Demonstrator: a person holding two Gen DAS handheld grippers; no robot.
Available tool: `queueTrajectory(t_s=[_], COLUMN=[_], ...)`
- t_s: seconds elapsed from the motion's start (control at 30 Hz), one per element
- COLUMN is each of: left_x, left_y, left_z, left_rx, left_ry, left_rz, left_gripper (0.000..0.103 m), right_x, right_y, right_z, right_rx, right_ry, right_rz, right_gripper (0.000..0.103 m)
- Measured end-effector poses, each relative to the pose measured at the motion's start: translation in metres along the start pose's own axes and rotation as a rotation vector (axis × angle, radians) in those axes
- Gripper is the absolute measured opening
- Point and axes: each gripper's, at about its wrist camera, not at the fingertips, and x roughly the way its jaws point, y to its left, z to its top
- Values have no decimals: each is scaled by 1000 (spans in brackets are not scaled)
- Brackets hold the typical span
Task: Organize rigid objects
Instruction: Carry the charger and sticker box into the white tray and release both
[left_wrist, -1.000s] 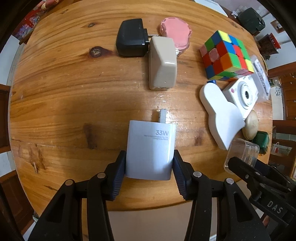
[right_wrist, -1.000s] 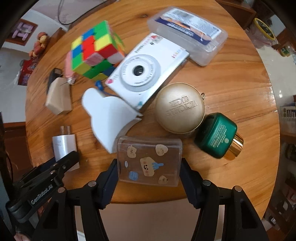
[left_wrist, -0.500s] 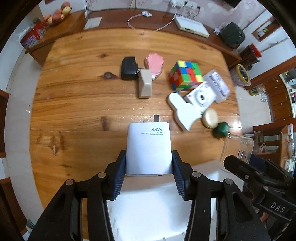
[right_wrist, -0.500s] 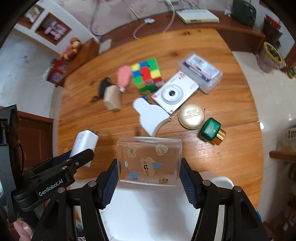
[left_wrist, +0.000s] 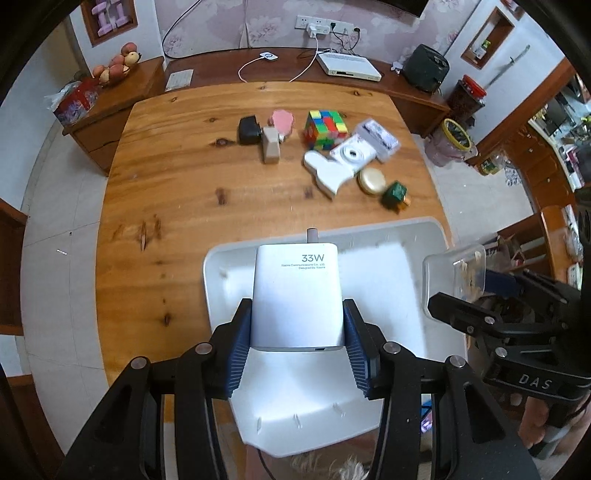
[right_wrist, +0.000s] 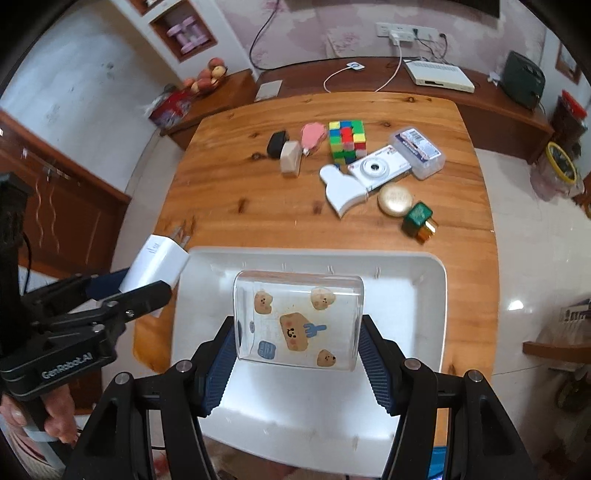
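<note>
My left gripper (left_wrist: 297, 328) is shut on a white 33W charger (left_wrist: 297, 288) and holds it above a white tray (left_wrist: 417, 236) at the table's near edge. My right gripper (right_wrist: 297, 341) is shut on a clear plastic box with bear stickers (right_wrist: 297, 319) and holds it above the same tray (right_wrist: 424, 295). The charger also shows at the left of the right wrist view (right_wrist: 157, 264), and the clear box at the right of the left wrist view (left_wrist: 454, 275).
On the wooden table (left_wrist: 177, 177) beyond the tray lie a black adapter (left_wrist: 247, 129), a beige adapter (left_wrist: 270, 148), a pink item (left_wrist: 281, 120), a colour cube (left_wrist: 325, 129), a white camera (left_wrist: 352, 155), a white heart-shaped piece (left_wrist: 325, 173), a gold tin (left_wrist: 372, 180) and a green jar (left_wrist: 394, 194).
Both grippers have lifted their objects off the table and pulled back high above it. The white tray has come into view beneath them.
</note>
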Motion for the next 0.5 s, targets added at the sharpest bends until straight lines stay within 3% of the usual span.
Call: queueTrajectory(t_s=[0.27,0.5], left_x=[48,94], left_y=[-15,-15], left_z=[-46,-62], left_rx=[42,47], left_ry=[76,134], left_rz=[64,48], left_gripper=[50,50], right_x=[39,84], right_y=[-2,-12], right_z=[-48,-69], right_rx=[-52,-66], right_ry=[97,197], right_rz=[-65,-114], right_gripper=[64,64])
